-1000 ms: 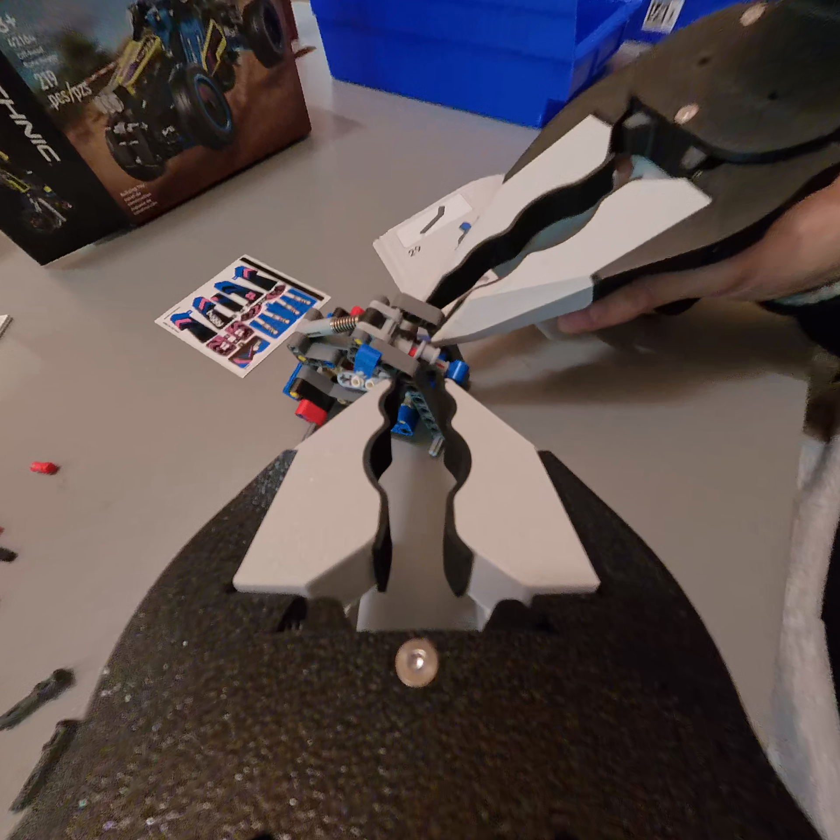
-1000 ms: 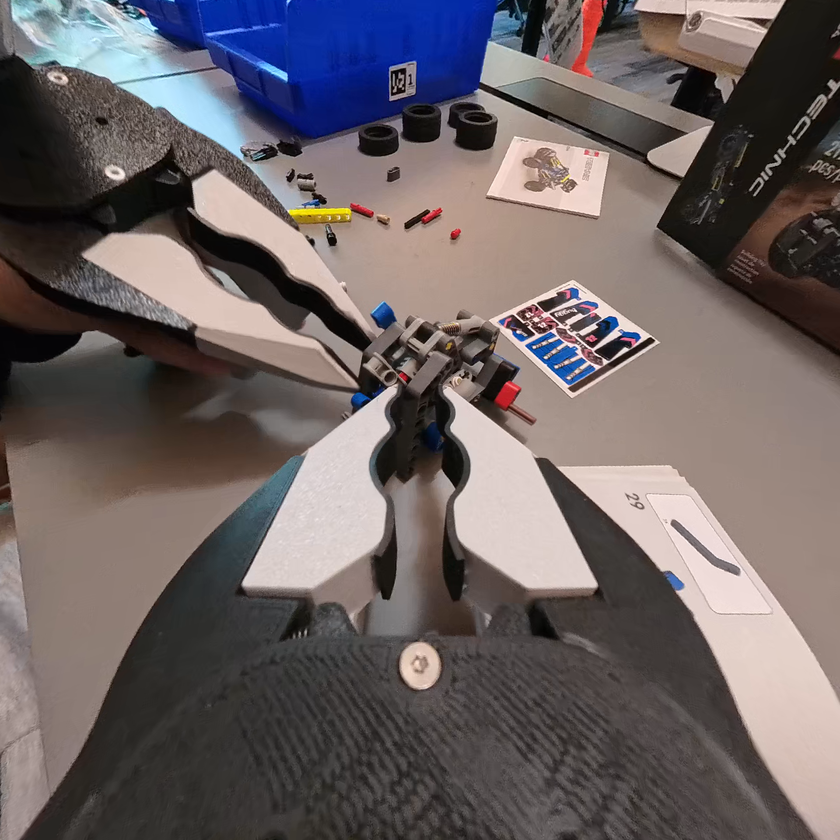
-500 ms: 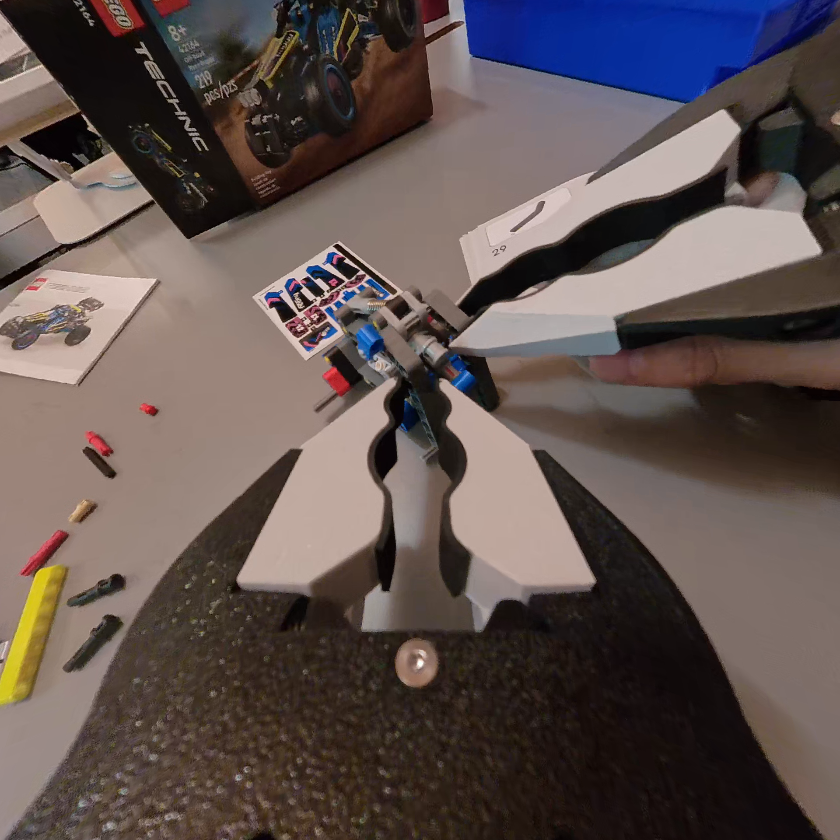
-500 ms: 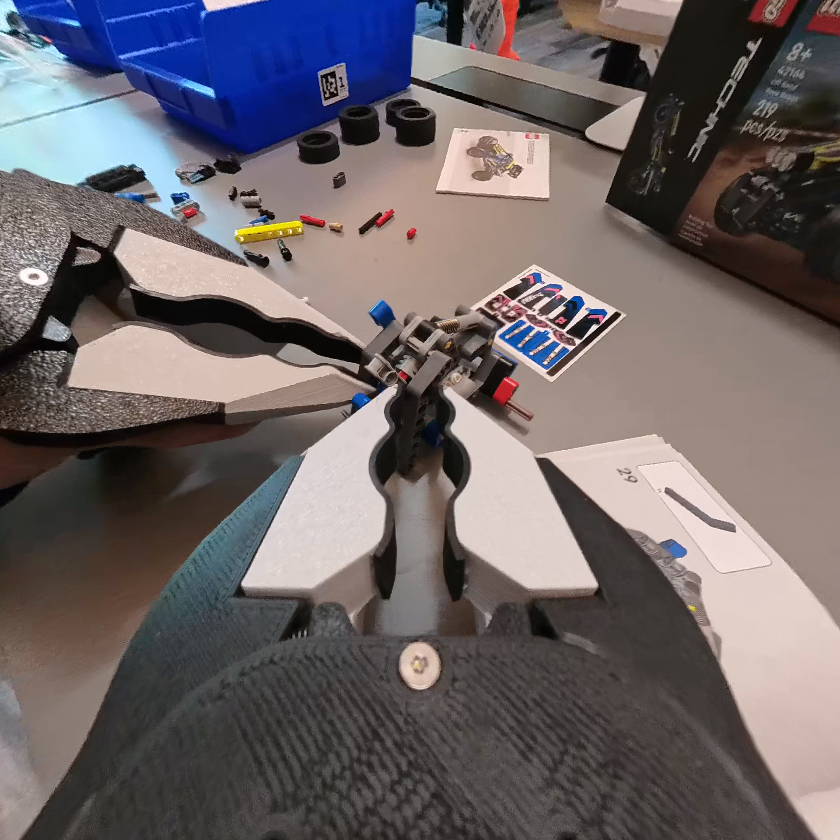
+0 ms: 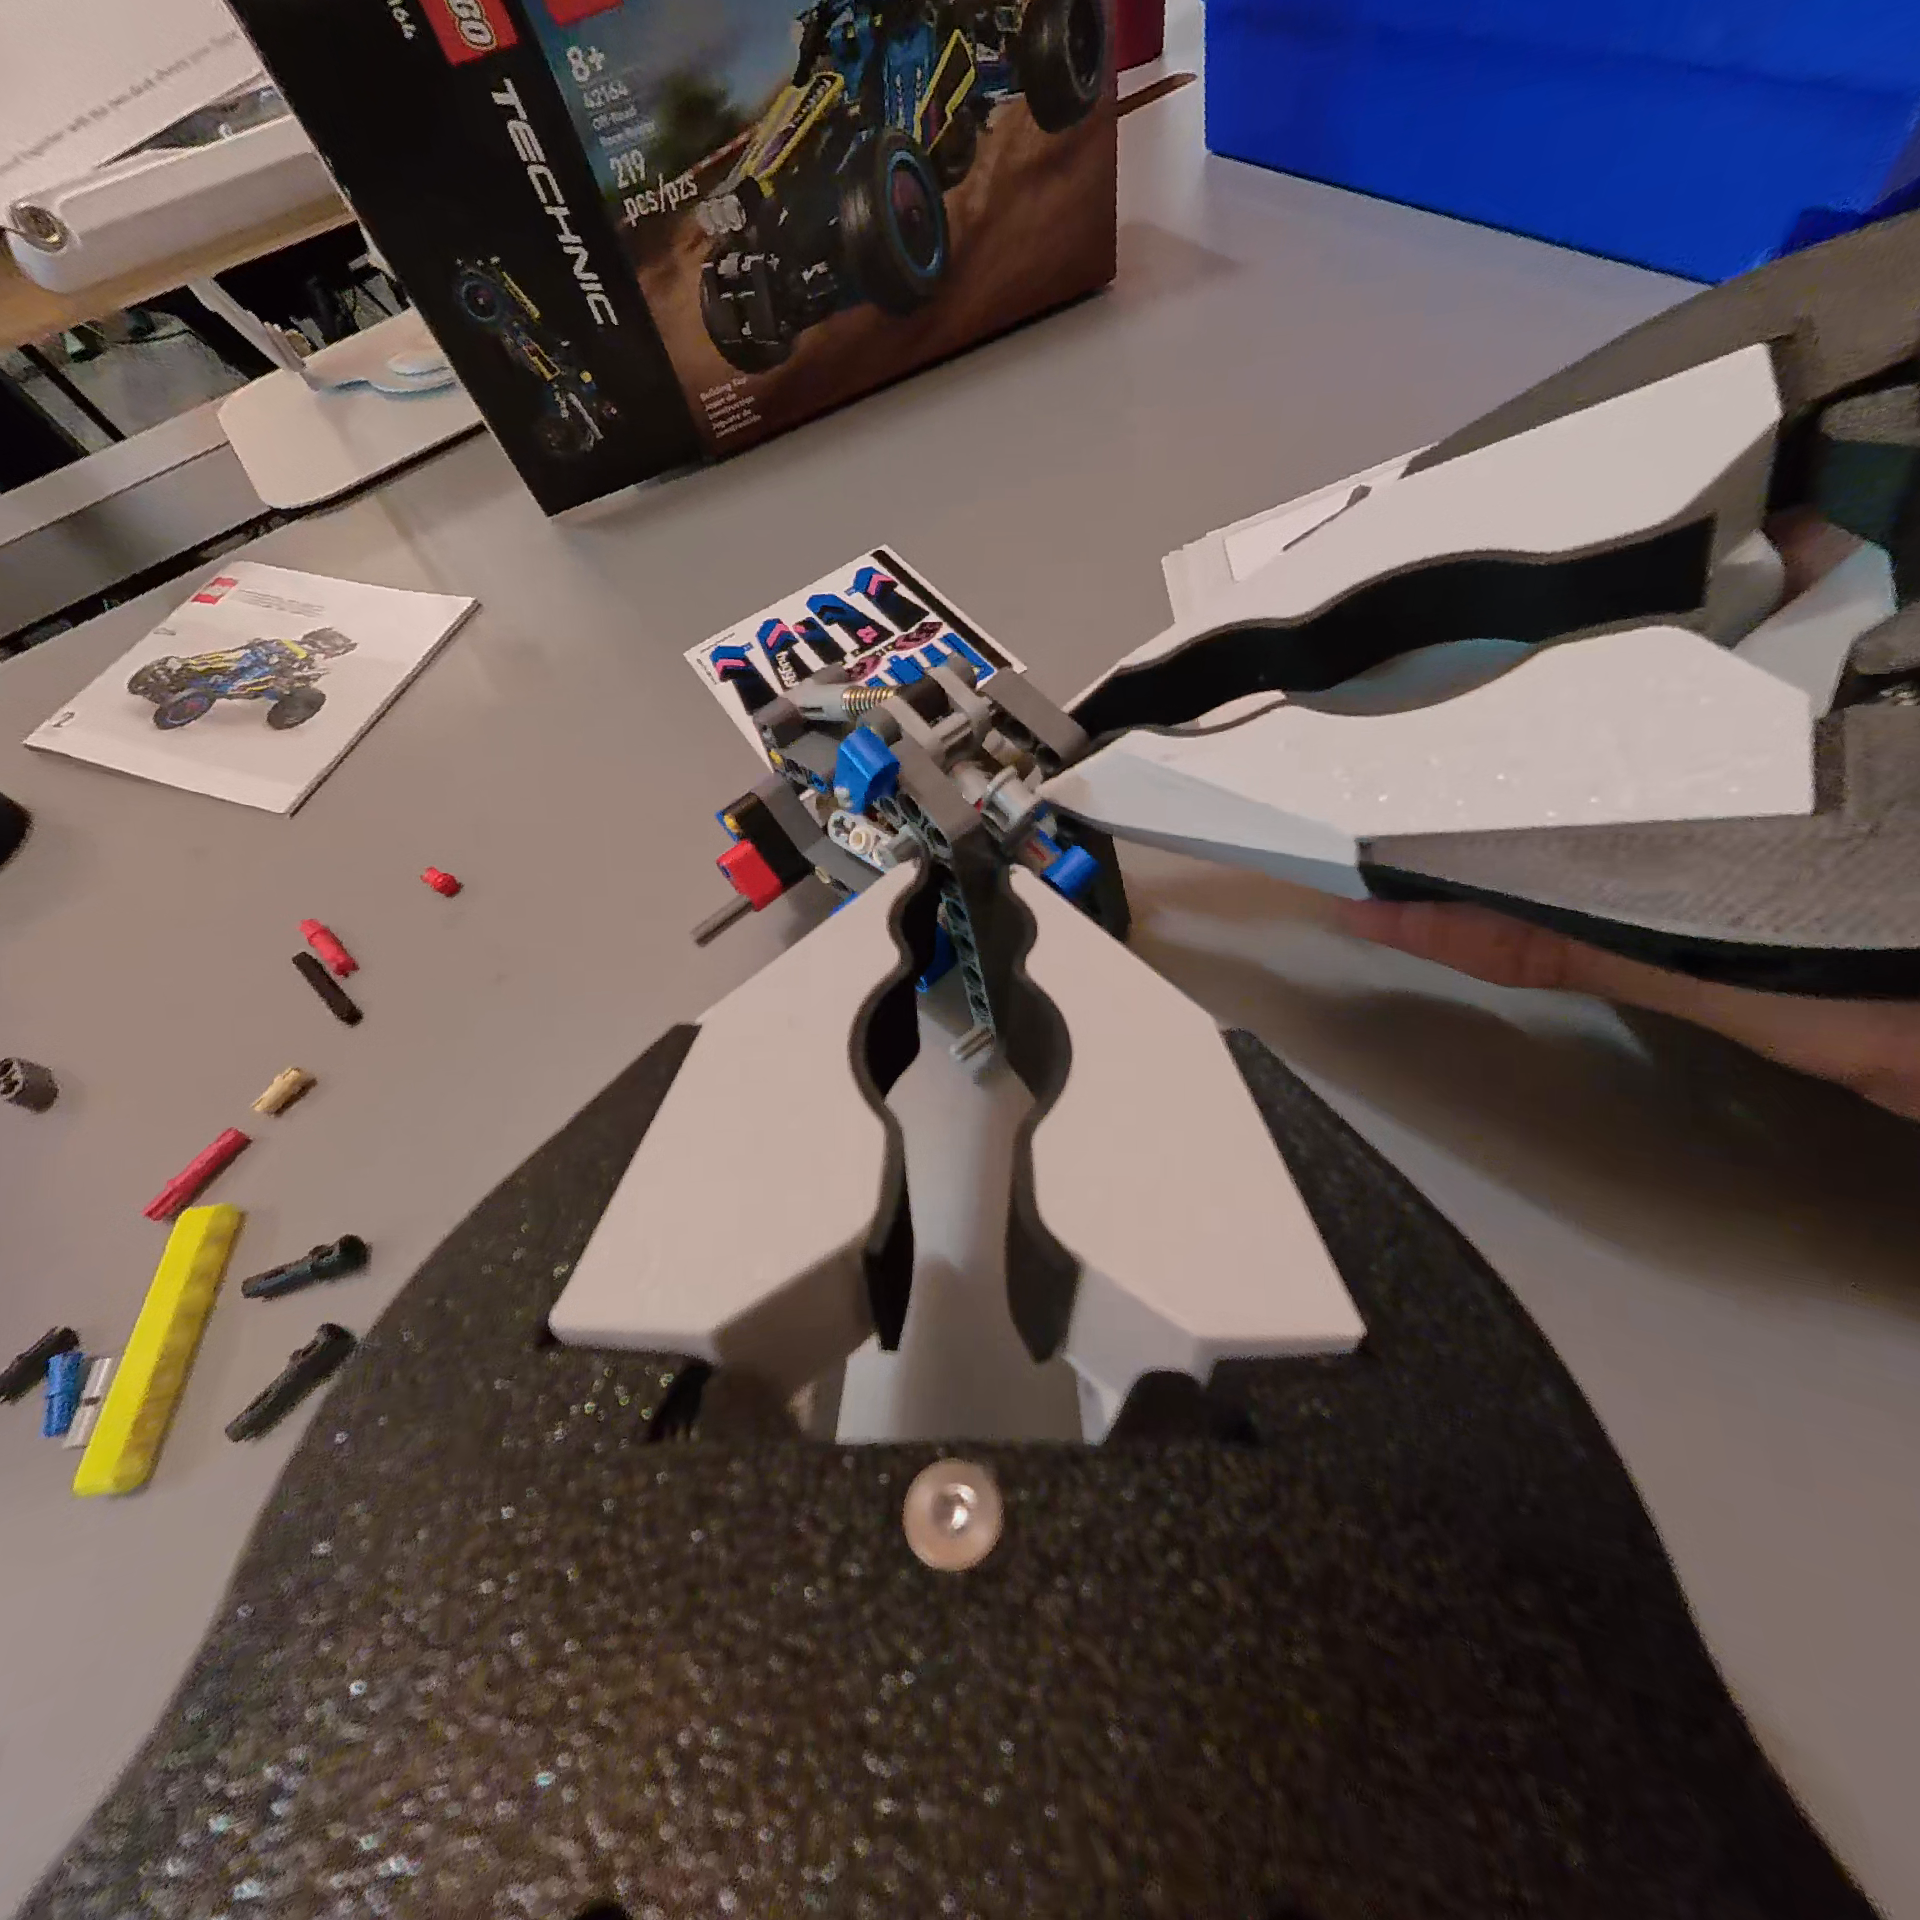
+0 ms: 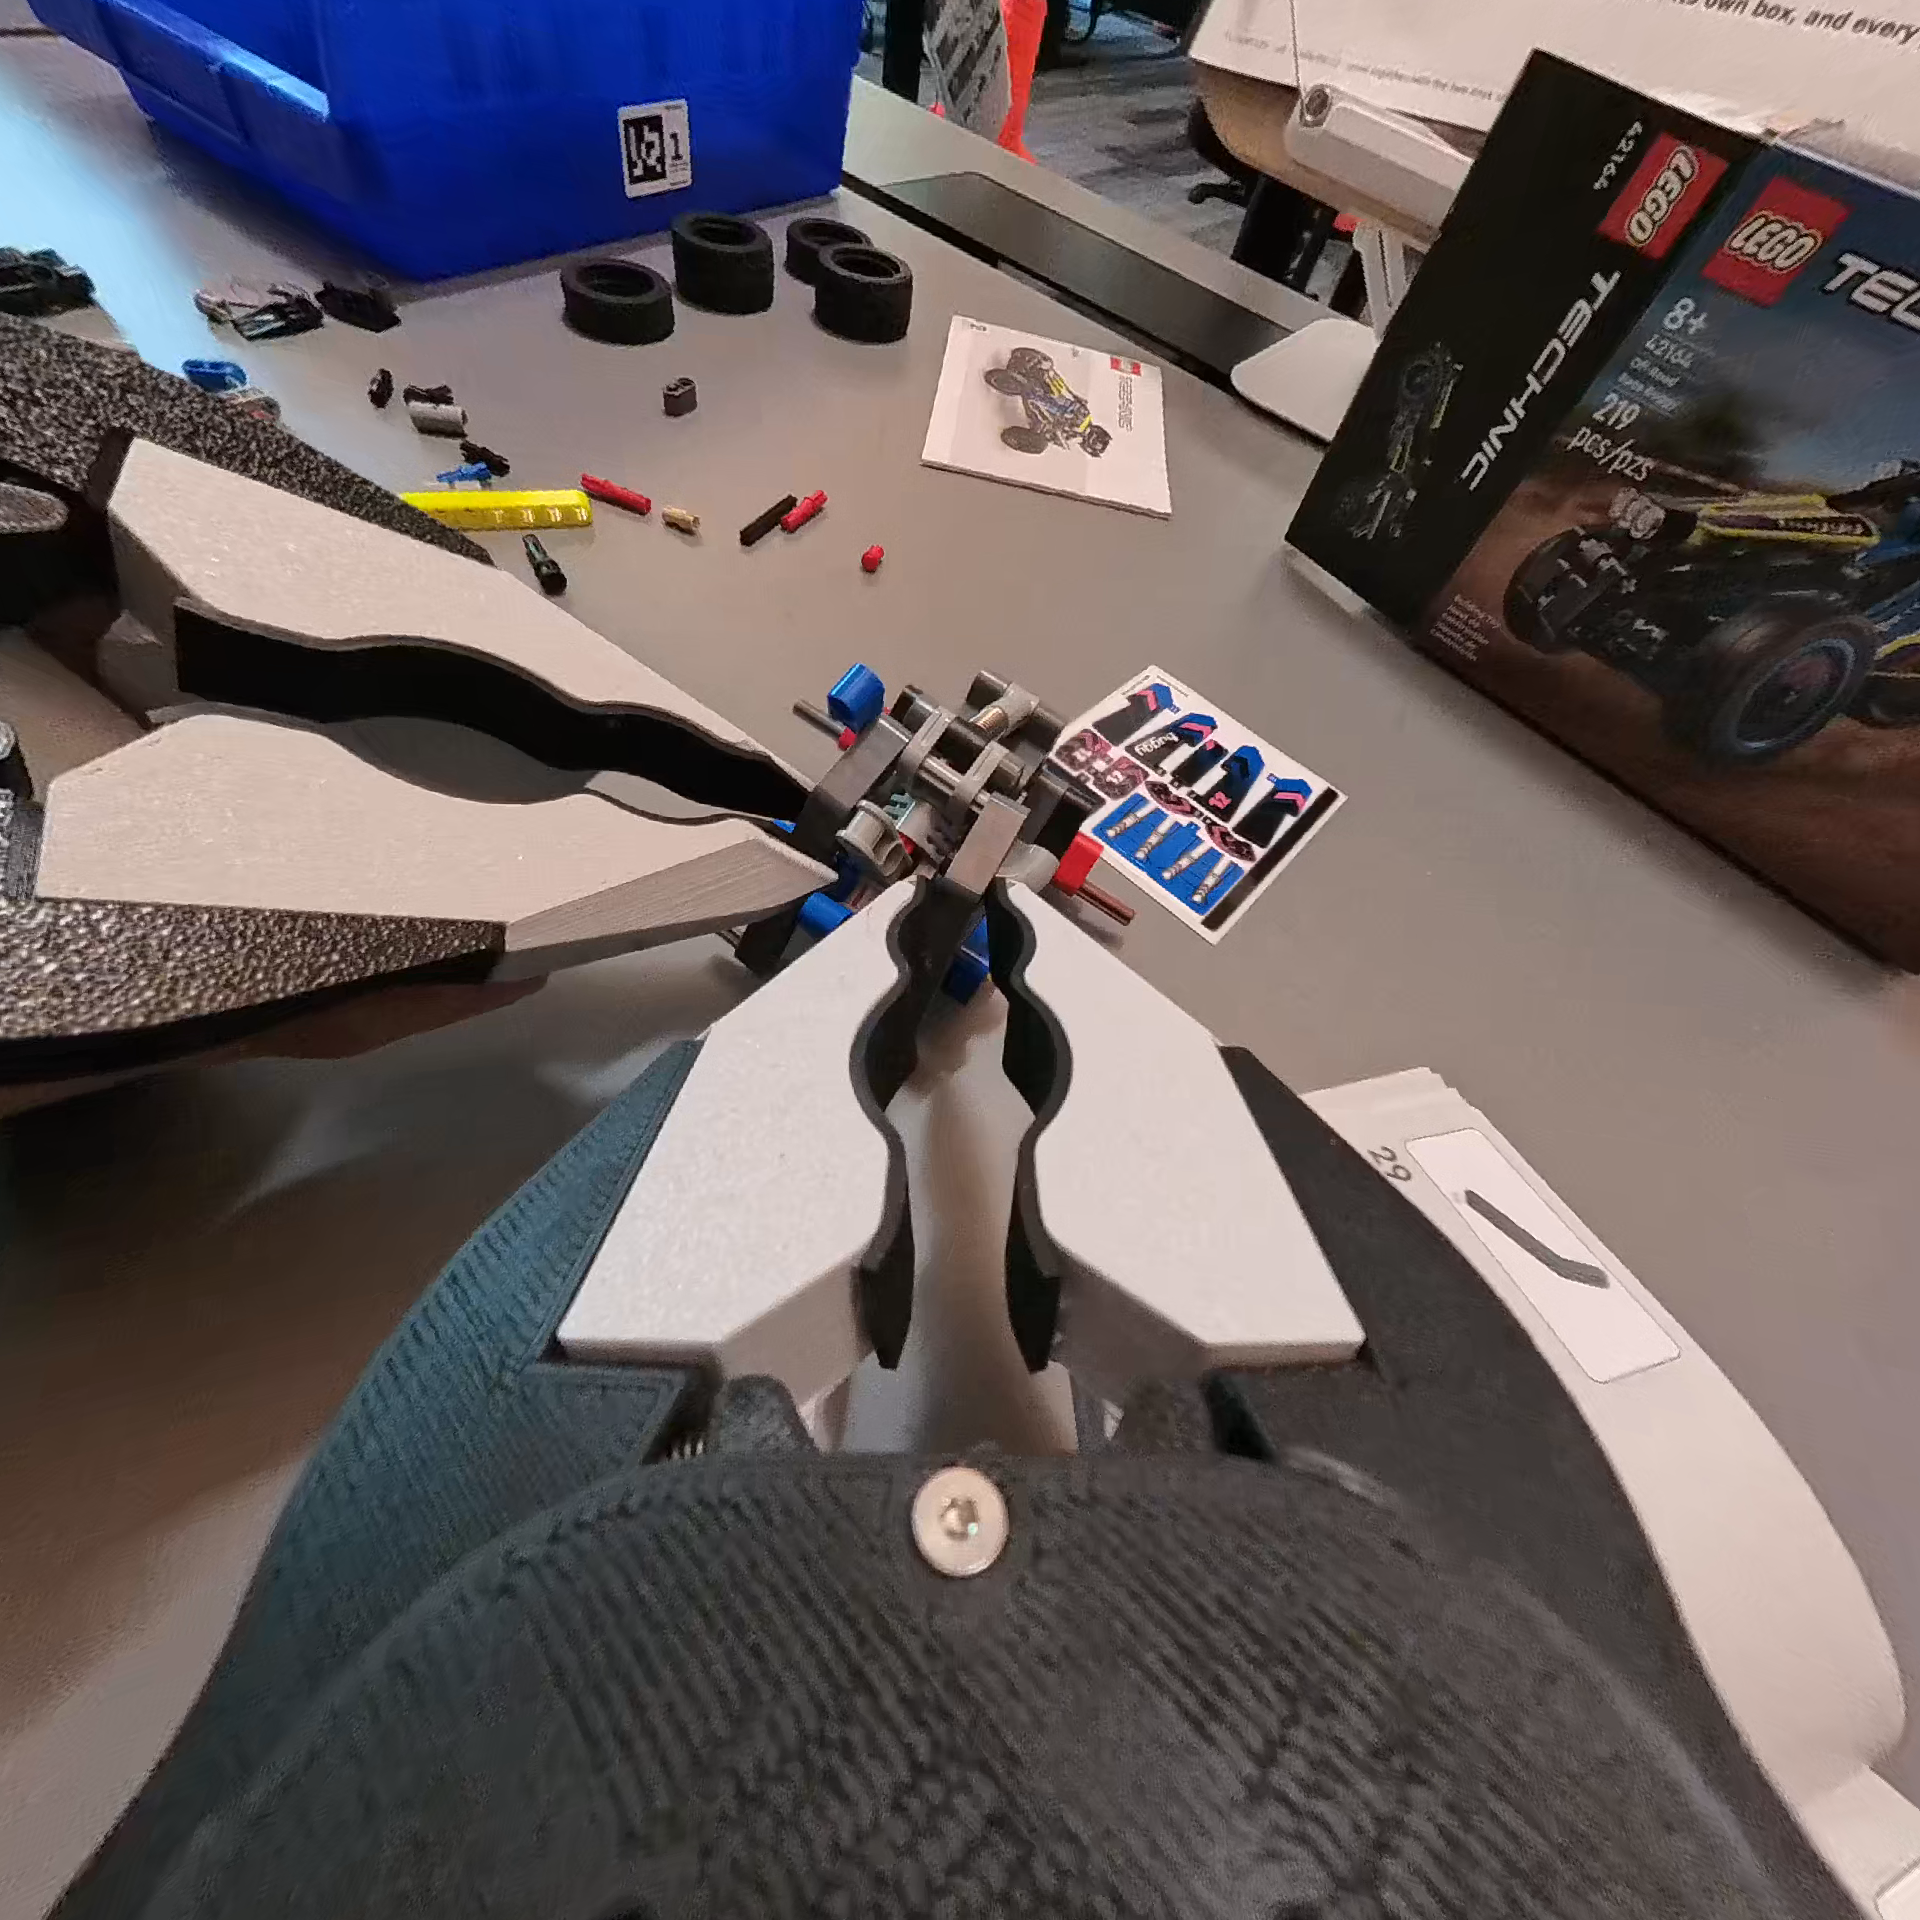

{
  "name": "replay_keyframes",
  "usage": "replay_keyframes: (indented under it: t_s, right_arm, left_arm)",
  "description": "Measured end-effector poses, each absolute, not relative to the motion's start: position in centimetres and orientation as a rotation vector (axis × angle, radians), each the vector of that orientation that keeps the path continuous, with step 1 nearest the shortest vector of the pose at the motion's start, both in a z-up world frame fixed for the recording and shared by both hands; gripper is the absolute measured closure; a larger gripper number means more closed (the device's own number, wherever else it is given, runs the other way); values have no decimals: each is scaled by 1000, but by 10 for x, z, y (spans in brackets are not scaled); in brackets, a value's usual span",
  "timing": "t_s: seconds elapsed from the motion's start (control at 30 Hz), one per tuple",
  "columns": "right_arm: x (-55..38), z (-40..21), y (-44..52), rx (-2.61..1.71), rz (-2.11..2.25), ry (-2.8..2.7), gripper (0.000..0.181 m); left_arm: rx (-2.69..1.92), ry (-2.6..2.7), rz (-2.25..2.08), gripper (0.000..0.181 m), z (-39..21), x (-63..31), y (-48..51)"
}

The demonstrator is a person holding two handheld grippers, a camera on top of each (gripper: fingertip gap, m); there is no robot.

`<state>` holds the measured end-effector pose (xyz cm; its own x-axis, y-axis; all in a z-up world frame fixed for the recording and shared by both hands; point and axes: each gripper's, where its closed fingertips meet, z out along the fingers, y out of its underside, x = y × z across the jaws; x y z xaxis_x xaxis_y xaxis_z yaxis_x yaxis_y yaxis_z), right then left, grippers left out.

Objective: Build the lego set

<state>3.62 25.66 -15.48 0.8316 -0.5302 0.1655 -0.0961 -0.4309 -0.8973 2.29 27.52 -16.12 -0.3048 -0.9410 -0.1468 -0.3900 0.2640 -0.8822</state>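
Since the earlier frames the assembly (image 5: 914, 790) has been swung by both hand-held grippers, so that the set box (image 5: 748, 218) and booklet (image 5: 260, 681) are brought further into the left wrist view. The left hand-held gripper (image 5: 961, 904) is closed on a dark beam of the assembly — held clear above the grey worktop (image 5: 582, 831). The right hand-held gripper (image 6: 951, 899) is likewise clamped on it, from the opposite side. The sticker sheet (image 6: 1195, 800) lies just behind; loose pins (image 5: 327, 971) and a yellow beam (image 5: 156, 1351) lie apart.

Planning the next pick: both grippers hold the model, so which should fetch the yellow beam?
Probably left: the yellow beam lies on the left gripper's side of the model; the right gripper would have to reach across.
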Motion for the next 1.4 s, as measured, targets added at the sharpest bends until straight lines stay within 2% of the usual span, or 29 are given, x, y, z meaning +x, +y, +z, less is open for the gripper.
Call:
replay_keyframes:
  t_s: [0.27, 0.37, 0.4, 0.43, 0.7, 1.07, 1.2, 1.4]
  right_arm:
    - [38, -156, 258, -1981, -533, 481, 173]
    - [45, -155, 259, -2006, -588, 463, 161]
    - [42, -157, 264, -2013, -544, 449, 170]
    - [43, -157, 267, -2001, -515, 465, 171]
    - [56, -159, 272, -2038, -615, 473, 172]
    - [66, -158, 276, -1956, -467, 617, 174]
    - [67, -159, 278, -1994, -549, 577, 174]
    - [67, -159, 281, -2026, -399, 552, 168]
  left_arm:
    - [-1227, 1850, -1023, 173, -163, 25, 275]
    - [-1226, 1862, -1040, 173, -163, 26, 277]
    - [-1230, 1859, -1041, 173, -163, 27, 280]
    - [-1228, 1858, -1042, 173, -162, 27, 281]
    - [-1268, 1836, -1056, 174, -162, 38, 288]
    - [-1267, 1815, -1046, 174, -161, 44, 289]
    - [-1300, 1816, -1053, 174, -162, 44, 291]
    - [-1329, 1812, -1093, 174, -162, 44, 293]
